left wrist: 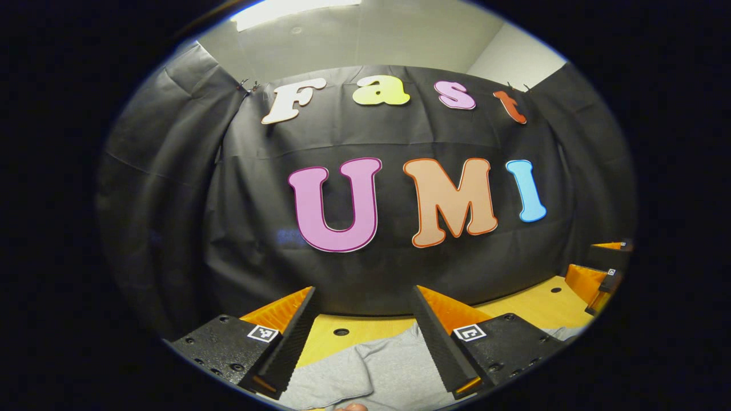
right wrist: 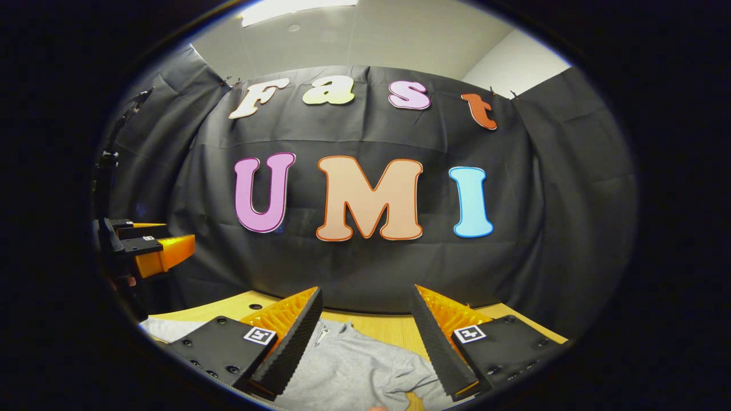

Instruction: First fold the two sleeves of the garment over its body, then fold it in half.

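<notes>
The grey garment on the tabletop looks soft and limp; each sleeve is best pinched at its cuff. Left tool and right tool are held apart, clamping nothing.

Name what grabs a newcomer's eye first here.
A grey garment lies rumpled on the yellow wooden table, low in both views. Each view frames it between spread fingers: left gripper, right gripper, both open above the cloth, gripping nothing.

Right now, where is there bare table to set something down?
Bare table runs between the garment and the back wall, and right of the garment in the right gripper view. The near middle is crowded with cloth.
</notes>
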Available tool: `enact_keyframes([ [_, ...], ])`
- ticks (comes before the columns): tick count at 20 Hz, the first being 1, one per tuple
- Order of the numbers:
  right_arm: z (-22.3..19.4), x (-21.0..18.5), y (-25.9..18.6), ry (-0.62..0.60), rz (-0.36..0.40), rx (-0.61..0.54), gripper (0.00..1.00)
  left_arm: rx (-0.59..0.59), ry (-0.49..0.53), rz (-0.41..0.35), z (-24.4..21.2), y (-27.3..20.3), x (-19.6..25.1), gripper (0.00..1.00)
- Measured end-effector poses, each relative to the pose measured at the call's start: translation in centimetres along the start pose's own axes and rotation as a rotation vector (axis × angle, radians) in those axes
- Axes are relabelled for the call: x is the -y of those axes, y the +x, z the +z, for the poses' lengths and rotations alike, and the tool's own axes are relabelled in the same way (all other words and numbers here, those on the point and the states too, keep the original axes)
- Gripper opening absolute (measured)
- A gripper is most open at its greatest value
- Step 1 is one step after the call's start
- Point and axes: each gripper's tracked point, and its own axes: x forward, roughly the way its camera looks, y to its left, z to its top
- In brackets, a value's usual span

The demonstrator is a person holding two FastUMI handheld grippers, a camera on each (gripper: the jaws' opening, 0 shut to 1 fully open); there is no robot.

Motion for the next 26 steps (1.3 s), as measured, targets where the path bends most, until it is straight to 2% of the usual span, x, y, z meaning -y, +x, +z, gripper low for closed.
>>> enact_keyframes([
  [17,0.2,2.2,-1.6,-0.022,-0.035,-0.016,0.97,0.011,0.015,-0.063,0.5,-0.6,1.2,0.95],
  [22,-0.9,5.2,-2.2,-0.044,-0.062,-0.07,0.97,0.008,0.007,-0.089,0.4,-0.8,2.3,0.95],
  [26,-2.4,9.2,-3.4,-0.106,-0.107,-0.117,0.97,0.007,-0.004,-0.112,0.2,-0.8,3.4,0.95],
])
